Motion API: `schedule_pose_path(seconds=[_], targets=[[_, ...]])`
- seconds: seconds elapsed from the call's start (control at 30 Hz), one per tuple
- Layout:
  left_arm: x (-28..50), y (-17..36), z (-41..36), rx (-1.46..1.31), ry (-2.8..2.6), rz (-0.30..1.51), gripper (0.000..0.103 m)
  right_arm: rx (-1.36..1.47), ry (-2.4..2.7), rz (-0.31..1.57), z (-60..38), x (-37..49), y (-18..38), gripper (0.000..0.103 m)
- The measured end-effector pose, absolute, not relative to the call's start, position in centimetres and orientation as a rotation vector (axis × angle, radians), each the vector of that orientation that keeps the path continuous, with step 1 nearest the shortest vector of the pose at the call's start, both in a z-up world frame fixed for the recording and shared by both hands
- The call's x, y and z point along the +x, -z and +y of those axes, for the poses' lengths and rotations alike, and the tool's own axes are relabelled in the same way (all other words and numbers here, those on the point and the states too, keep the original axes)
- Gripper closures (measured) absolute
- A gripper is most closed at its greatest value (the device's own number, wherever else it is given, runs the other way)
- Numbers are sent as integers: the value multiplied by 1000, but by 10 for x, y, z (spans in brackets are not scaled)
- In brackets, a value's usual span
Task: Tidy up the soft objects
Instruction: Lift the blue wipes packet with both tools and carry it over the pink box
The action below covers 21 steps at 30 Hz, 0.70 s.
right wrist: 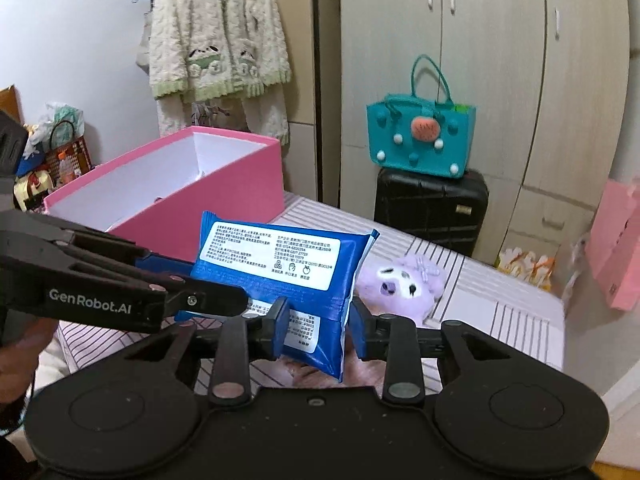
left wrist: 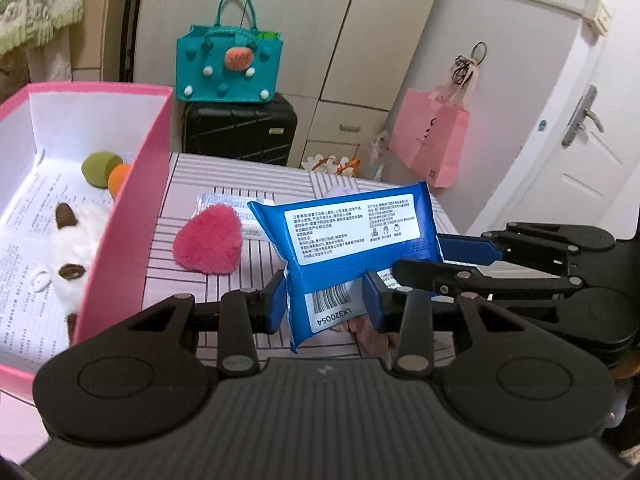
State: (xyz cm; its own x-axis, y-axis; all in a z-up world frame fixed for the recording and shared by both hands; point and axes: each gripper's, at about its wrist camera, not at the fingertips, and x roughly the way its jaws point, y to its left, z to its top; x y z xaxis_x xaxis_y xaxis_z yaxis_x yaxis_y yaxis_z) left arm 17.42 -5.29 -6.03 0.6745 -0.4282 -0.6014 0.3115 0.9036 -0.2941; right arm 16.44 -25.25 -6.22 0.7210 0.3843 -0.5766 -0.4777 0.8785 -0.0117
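Note:
A blue pack of wet wipes (left wrist: 340, 236) hangs above the striped table, white label toward the cameras. My left gripper (left wrist: 326, 304) is shut on its lower end, a pad pressed on each side. My right gripper (right wrist: 320, 326) is shut on the same pack (right wrist: 280, 264) at its other end; it reaches in from the right in the left wrist view (left wrist: 440, 256). The left gripper (right wrist: 244, 300) comes in from the left in the right wrist view. An open pink box (left wrist: 132, 184) stands left of the pack, with a white plush (left wrist: 68, 248) and green (left wrist: 100, 164) and orange (left wrist: 118, 178) balls inside.
A pink heart plush (left wrist: 208, 240) and a white tissue packet (left wrist: 224, 200) lie on the table beside the box. A purple plush (right wrist: 400, 284) lies behind the pack. Beyond the table stand a teal bag (right wrist: 420, 140) on a black suitcase (right wrist: 432, 208) and wardrobes.

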Motion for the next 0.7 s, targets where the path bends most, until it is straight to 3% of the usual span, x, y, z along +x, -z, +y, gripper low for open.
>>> schedule_pose_path(seconds=[0.23, 0.7], targets=[[158, 42, -45, -168, 446, 685, 64, -219, -487, 569, -245, 144, 43, 63], [100, 21, -19, -40, 483, 830, 65, -140, -593, 774, -218, 89, 34, 60]])
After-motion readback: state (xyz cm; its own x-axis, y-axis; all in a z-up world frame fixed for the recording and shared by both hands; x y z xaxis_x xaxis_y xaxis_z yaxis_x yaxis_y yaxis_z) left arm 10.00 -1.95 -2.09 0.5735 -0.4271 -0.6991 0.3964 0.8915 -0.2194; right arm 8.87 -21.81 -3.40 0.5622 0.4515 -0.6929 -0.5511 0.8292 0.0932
